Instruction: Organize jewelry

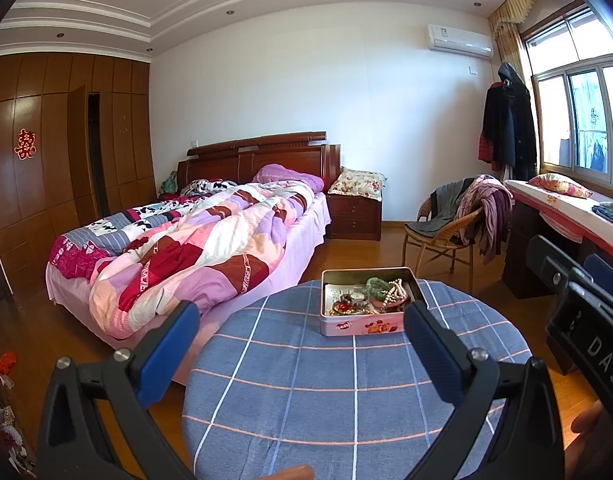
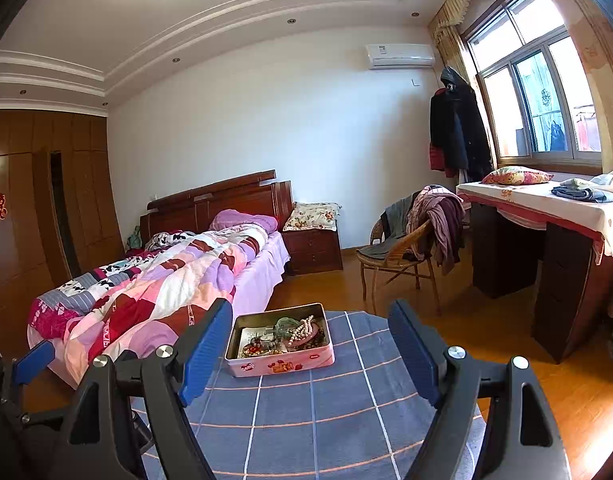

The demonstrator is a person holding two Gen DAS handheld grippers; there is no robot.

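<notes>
A pink open tin box (image 1: 362, 326) sits at the far side of a round table with a blue checked cloth (image 1: 306, 396). It holds tangled jewelry: a green bangle (image 1: 378, 285), a pearl strand (image 1: 394, 292) and several bead pieces. My left gripper (image 1: 302, 312) is open and empty, held above the table short of the tin. In the right wrist view the tin (image 2: 282, 364) with the pearls (image 2: 302, 330) lies ahead of my right gripper (image 2: 310, 316), which is open and empty. The right gripper's body also shows in the left wrist view (image 1: 586, 320).
A bed with a patchwork quilt (image 1: 194, 248) stands left of the table. A wicker chair draped with clothes (image 1: 458, 220) and a desk with a cloth (image 1: 566, 208) stand to the right under the window. Wooden floor surrounds the table.
</notes>
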